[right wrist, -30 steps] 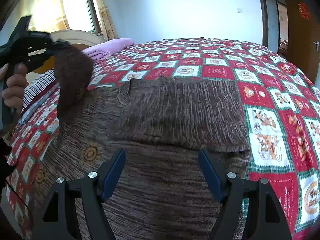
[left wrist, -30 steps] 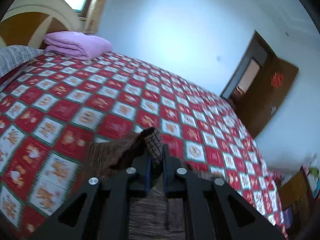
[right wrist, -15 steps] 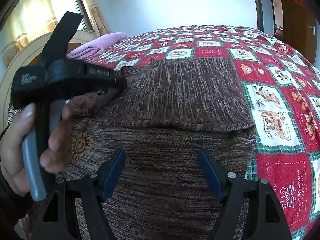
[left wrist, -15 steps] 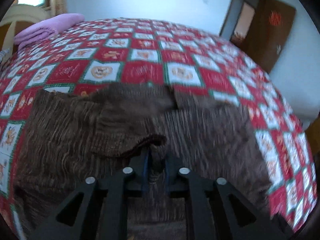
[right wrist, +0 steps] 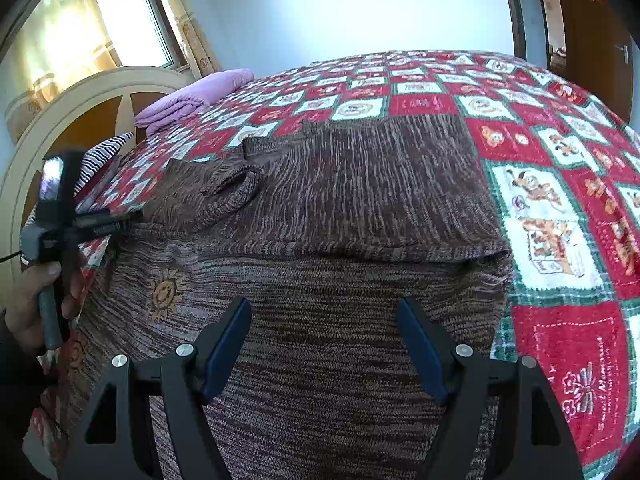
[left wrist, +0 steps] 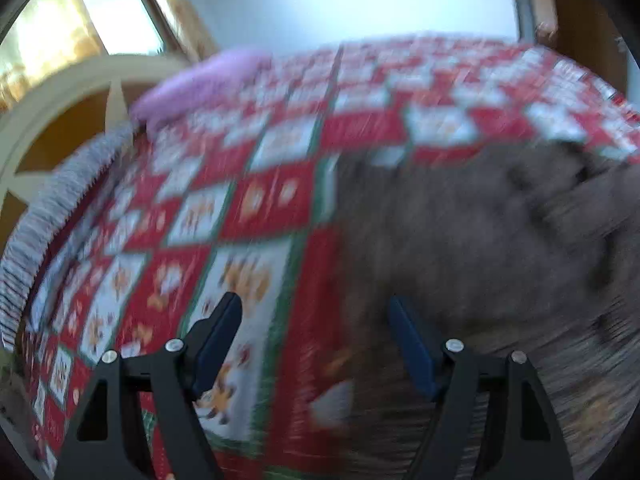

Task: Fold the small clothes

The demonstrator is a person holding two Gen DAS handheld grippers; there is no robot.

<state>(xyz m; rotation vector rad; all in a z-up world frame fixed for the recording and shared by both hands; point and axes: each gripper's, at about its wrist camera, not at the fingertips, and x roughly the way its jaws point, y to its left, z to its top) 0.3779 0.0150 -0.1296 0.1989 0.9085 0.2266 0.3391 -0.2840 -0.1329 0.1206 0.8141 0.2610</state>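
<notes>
Now sleeve [right wrist: 224, 188] out of left hand-held gripper [left wrist: 316, 320]

Left wrist view: looks forward and down along the left gripper [left wrist: 314, 322] from close above the bedspread [left wrist: 208, 216], facing the headboard [left wrist: 60, 120] and window [left wrist: 104, 12]; the sweater [left wrist: 480, 240] fills its right half, and the frame is blurred. Right wrist view: looks forward and down along the right gripper [right wrist: 324, 330] from close above the sweater [right wrist: 340, 208], facing the far wall [right wrist: 340, 8], with the left gripper [right wrist: 124, 222] and the hand [right wrist: 28, 304] holding it at its left edge. Both views share the sweater, bedspread [right wrist: 560, 200], pink blanket [left wrist: 200, 84] [right wrist: 192, 94], headboard [right wrist: 80, 96] and window [right wrist: 132, 20].
</notes>
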